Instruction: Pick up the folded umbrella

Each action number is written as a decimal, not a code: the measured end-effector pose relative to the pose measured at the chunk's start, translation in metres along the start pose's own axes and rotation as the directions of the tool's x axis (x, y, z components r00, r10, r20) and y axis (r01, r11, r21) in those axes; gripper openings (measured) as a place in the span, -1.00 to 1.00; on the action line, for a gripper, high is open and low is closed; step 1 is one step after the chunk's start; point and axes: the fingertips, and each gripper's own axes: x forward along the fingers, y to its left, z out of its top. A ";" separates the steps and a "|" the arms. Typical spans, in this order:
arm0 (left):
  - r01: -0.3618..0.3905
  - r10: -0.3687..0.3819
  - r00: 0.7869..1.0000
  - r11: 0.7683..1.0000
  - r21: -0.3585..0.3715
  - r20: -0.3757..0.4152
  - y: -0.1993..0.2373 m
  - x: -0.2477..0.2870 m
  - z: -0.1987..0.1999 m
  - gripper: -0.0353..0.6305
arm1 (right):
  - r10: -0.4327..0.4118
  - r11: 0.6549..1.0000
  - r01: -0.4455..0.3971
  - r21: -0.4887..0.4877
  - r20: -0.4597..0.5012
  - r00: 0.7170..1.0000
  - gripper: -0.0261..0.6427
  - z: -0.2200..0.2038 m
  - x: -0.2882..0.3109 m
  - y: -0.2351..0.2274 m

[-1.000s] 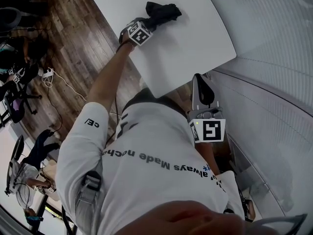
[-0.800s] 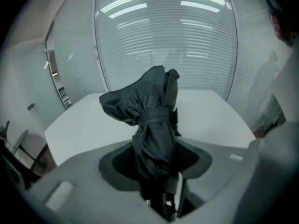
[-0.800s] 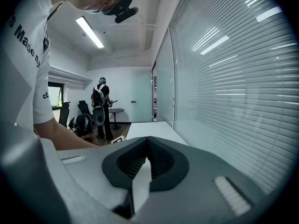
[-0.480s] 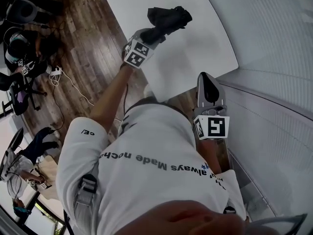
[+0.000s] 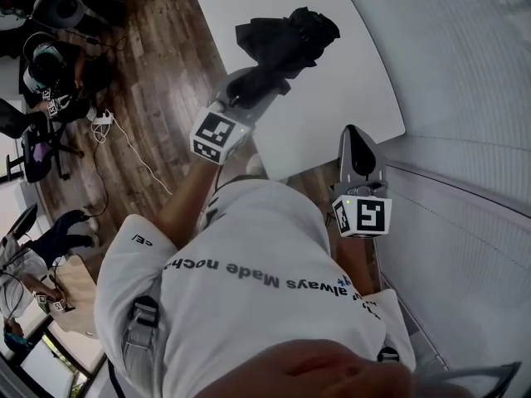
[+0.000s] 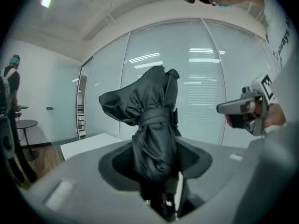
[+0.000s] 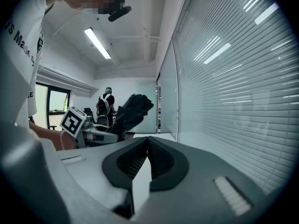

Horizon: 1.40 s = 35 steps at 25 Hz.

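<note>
Over to the left is wood floor point(image 5: 158, 81) with seated people far off, so a dropped load could land off the table on that side. The left gripper point(image 5: 259, 83) is pinching the umbrella point(image 5: 286, 38) by its lower end and holds it clear above the table point(image 5: 348, 89). Most of the bundle stands out past the jaws, so I judge it could tip or slide out if the wrist swings fast. A loose flap point(image 6: 117, 104) bulges above the strap point(image 6: 156, 118). If the pads bear on cloth and not on the shaft, the fabric may creep. To the right, the right gripper point(image 5: 353, 135) hangs near the table's near edge, pressed together on nothing. It could not catch a slip. The glass wall point(image 5: 465, 73) on the right is near enough to strike in a wide swing.
</note>
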 end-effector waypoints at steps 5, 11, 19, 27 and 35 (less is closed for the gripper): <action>-0.001 0.007 0.989 0.999 -0.043 0.145 -0.017 -0.037 0.039 -0.26 | 0.006 1.000 -0.006 -0.001 0.018 1.000 -0.92 -0.001 -0.004 0.003; 0.000 0.011 0.968 0.999 -0.041 0.251 -0.029 -0.075 0.070 -0.25 | 0.032 0.999 -0.031 -0.025 0.039 0.999 -0.92 0.012 -0.003 0.010; 0.040 -0.022 0.948 0.998 -0.050 0.317 -0.044 -0.100 0.074 -0.25 | 0.048 0.999 -0.047 -0.023 0.041 0.998 -0.92 0.016 -0.006 0.022; 0.030 -0.011 0.949 0.998 -0.055 0.315 -0.046 -0.104 0.069 -0.25 | 0.059 0.997 -0.057 -0.042 0.040 0.997 -0.92 0.013 -0.013 0.027; 0.039 -0.019 0.950 0.998 -0.058 0.311 -0.046 -0.105 0.072 -0.24 | 0.043 0.999 -0.042 -0.024 0.033 0.999 -0.92 0.018 -0.014 0.026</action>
